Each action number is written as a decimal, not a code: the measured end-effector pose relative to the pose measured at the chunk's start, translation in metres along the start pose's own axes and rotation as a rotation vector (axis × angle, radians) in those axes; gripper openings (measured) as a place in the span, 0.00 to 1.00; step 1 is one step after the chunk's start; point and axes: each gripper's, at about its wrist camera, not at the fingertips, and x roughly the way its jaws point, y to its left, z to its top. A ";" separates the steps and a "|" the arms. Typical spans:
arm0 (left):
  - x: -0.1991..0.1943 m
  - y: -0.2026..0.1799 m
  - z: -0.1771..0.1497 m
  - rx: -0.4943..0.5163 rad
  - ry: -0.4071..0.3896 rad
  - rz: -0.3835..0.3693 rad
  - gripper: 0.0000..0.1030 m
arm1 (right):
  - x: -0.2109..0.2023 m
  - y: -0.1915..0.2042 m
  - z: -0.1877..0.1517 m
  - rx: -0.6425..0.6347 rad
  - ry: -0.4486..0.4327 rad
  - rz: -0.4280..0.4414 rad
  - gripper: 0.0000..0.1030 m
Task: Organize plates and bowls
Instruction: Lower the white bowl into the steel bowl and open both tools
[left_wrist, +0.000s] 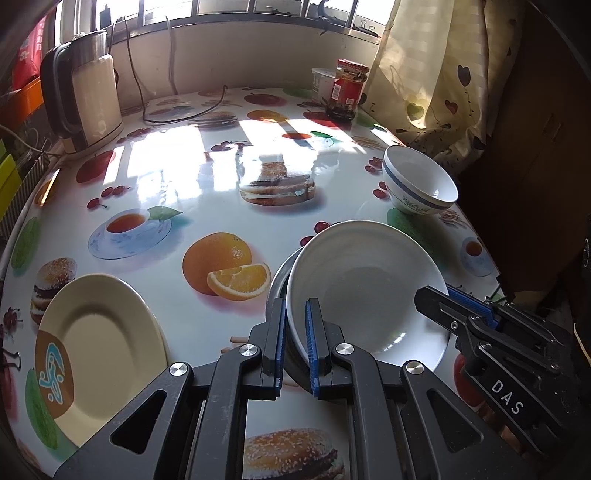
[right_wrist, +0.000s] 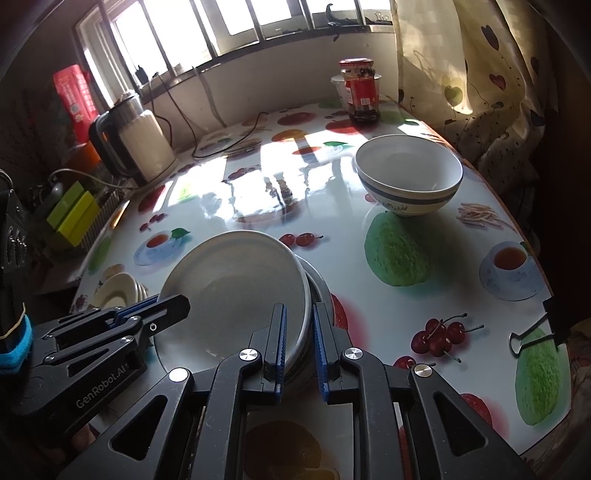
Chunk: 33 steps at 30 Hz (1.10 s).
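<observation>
A white deep dish (left_wrist: 362, 280) (right_wrist: 236, 280) rests slightly askew over a grey plate (left_wrist: 276, 286) (right_wrist: 320, 286) near the table's front. My left gripper (left_wrist: 297, 325) (right_wrist: 173, 304) is shut on the dish's left rim. My right gripper (right_wrist: 299, 332) (left_wrist: 436, 295) is shut on its right rim; whether the grey plate's edge is also pinched is unclear. A cream plate (left_wrist: 99, 354) (right_wrist: 118, 290) with a brown and blue mark lies to the left. Behind the dish, by the table's right edge, stands a white bowl (left_wrist: 417, 181) (right_wrist: 408, 173) with blue bands.
The table (left_wrist: 207, 177) wears a glossy fruit-print cloth. A kettle (left_wrist: 85, 99) (right_wrist: 140, 144) with its cable stands at the back left, and a red-lidded jar (left_wrist: 349, 88) (right_wrist: 360, 92) at the back right. A curtain (left_wrist: 436, 74) hangs along the right edge. A binder clip (right_wrist: 532, 332) grips the cloth.
</observation>
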 end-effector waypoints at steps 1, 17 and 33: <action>0.000 0.000 0.000 0.000 0.000 -0.001 0.10 | 0.001 0.000 0.000 0.001 0.000 0.000 0.16; 0.000 0.000 0.001 -0.005 0.000 -0.004 0.11 | 0.001 -0.001 0.000 0.001 0.001 0.002 0.16; -0.009 0.001 0.011 -0.004 -0.036 -0.020 0.22 | -0.002 0.000 0.005 0.021 -0.021 0.012 0.33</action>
